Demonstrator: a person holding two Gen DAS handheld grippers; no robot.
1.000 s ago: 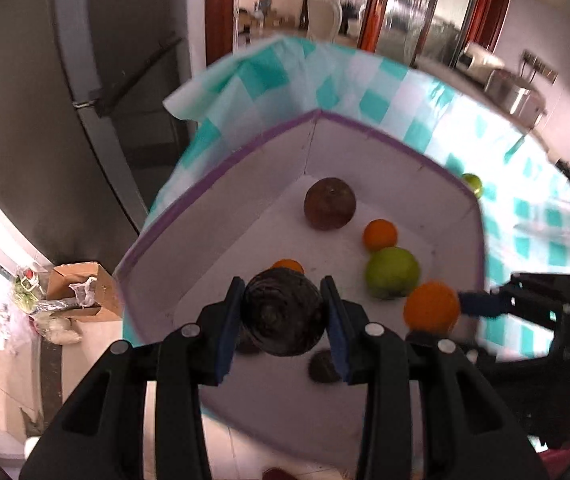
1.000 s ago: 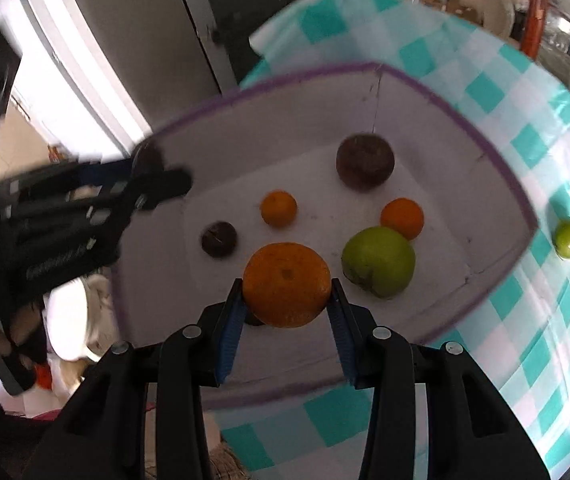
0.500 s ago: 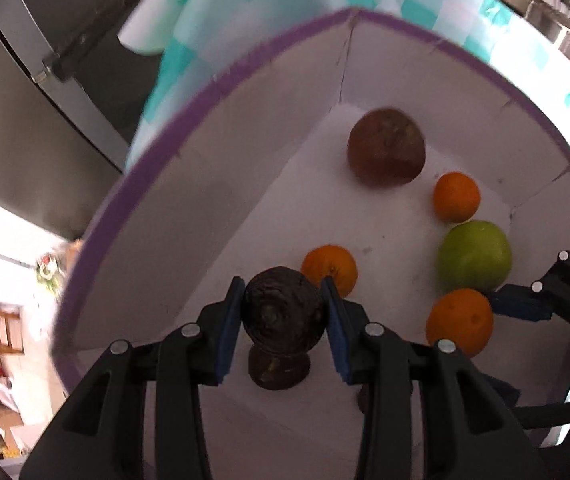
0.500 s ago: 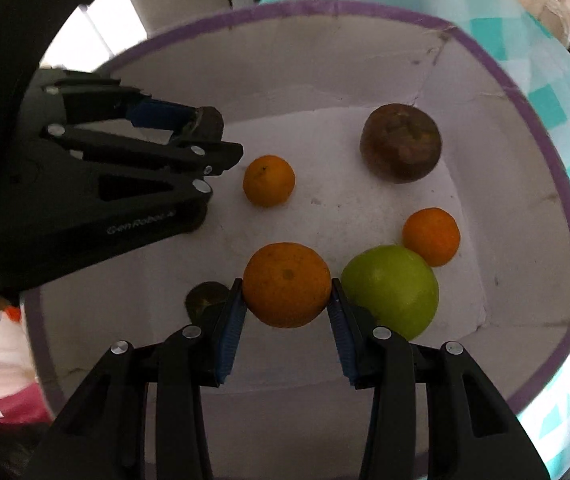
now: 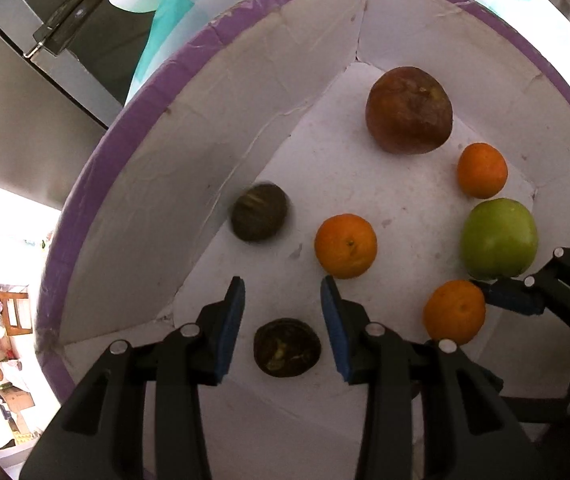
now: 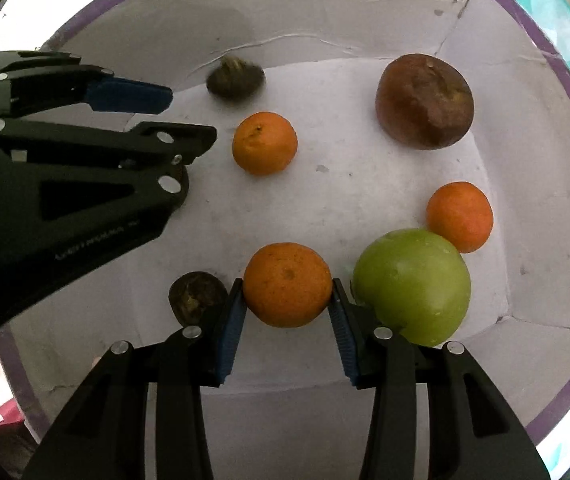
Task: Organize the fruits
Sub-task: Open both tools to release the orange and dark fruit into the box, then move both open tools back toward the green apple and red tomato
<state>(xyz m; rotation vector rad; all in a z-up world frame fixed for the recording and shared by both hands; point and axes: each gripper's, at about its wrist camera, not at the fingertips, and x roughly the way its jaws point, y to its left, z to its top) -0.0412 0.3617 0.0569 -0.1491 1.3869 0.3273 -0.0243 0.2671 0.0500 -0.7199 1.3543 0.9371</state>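
You're most of the way there: six fruits sit loose in the purple-rimmed box [image 5: 97, 168], including the blurry dark fruit [image 5: 259, 212] at center-left. Your left gripper [image 5: 283, 300] hangs empty, jaws apart. Your right gripper [image 6: 287, 306] is clamped on an orange [image 6: 287, 284] low inside the box beside the green apple [image 6: 413, 284], so just let go. Lettering on the gripper body is too blurry to read.

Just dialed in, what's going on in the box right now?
Fruit is being sorted into the white box. The left gripper is open and empty; a blurred dark fruit sits by the wall. The right gripper holds an orange low, beside the green apple.
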